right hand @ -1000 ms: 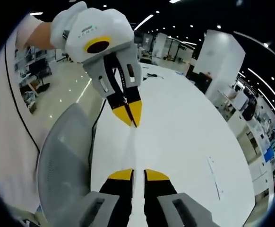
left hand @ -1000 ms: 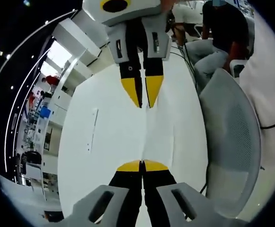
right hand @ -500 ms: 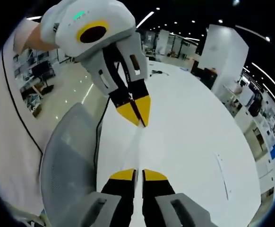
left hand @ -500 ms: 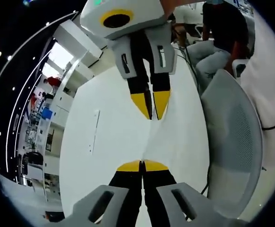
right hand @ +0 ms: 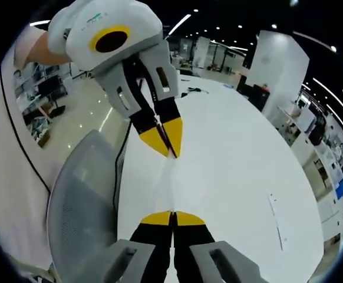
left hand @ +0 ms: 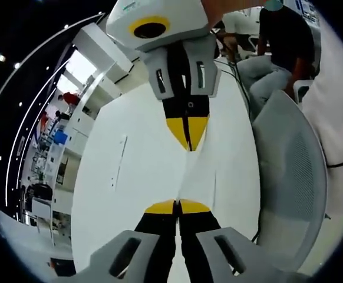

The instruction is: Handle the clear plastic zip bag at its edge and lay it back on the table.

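The clear plastic zip bag [left hand: 182, 174] is almost see-through and shows as a thin taut line over the white table [left hand: 130, 200]. My left gripper [left hand: 177, 206] is shut on its near end. In the left gripper view my right gripper [left hand: 188, 140] comes down from the top, with its yellow tips pinched together on the bag's far end. In the right gripper view the bag [right hand: 171, 183] runs the same way, from my shut right gripper [right hand: 172, 218] up to the left gripper [right hand: 170, 148], over the table [right hand: 230, 165].
A grey mesh chair [left hand: 289, 177] [right hand: 83, 200] stands against the table's edge. A thin pale strip [left hand: 118, 162] [right hand: 274, 219] lies flat on the table. A seated person [left hand: 277, 41] is at the far end. A dark cable [right hand: 192, 91] lies farther along the table.
My right gripper's jaws have closed from a small gap to fully shut on the bag's edge. The left gripper has stayed shut, and the two grippers have come slightly closer.
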Demonstrator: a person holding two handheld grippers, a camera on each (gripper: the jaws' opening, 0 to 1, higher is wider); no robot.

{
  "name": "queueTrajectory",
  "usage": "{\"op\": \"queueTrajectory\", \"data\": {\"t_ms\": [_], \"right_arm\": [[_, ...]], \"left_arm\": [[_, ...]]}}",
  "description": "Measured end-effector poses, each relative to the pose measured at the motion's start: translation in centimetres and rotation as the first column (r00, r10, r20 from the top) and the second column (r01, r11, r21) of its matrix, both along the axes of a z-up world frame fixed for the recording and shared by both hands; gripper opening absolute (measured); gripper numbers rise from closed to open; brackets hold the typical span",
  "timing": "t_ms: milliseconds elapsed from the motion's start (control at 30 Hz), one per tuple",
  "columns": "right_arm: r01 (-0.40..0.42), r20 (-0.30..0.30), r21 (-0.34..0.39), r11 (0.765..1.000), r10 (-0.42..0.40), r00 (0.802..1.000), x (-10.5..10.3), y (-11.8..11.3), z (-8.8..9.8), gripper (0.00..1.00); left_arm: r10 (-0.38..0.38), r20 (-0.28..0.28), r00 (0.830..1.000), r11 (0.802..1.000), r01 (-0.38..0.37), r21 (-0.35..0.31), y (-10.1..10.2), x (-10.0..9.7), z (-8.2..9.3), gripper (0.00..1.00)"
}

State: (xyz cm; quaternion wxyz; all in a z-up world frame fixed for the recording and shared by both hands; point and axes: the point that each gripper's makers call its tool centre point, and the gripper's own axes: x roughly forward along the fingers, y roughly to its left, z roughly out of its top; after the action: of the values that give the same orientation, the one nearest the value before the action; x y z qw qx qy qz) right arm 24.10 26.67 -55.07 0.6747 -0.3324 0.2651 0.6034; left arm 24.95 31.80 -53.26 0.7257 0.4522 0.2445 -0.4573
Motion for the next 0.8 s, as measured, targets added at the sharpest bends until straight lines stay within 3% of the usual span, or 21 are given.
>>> {"op": "queueTrajectory", "data": {"t_ms": [100, 300, 600, 800], "right_arm": [[0.009, 0.009, -0.004, 1.0, -0.009, 1.0, 0.2, 0.1, 0.2, 0.0], [0.013, 0.036, -0.021, 1.0, -0.012, 0.999, 0.4, 0.5, 0.3, 0.0], [0.002, 0.055, -0.036, 0.999, 0.0, 0.998, 0.1, 1.3, 0.4, 0.0], [-0.005, 0.066, -0.043, 0.999, 0.008, 0.998, 0.0, 1.8, 0.6, 0.0]], "left_arm": [[-0.001, 0.005, 1.0, 1.0, 0.001, -0.027, -0.2, 0.0, 0.3, 0.02], [-0.026, 0.011, 1.0, 0.996, 0.027, -0.085, -1.5, -0.7, 1.0, 0.16], [-0.081, 0.016, 0.997, 0.99, 0.082, -0.116, -3.5, -2.2, 1.6, 0.15], [-0.088, 0.013, 0.996, 0.99, 0.089, -0.109, -3.7, -2.6, 1.2, 0.14]]}}
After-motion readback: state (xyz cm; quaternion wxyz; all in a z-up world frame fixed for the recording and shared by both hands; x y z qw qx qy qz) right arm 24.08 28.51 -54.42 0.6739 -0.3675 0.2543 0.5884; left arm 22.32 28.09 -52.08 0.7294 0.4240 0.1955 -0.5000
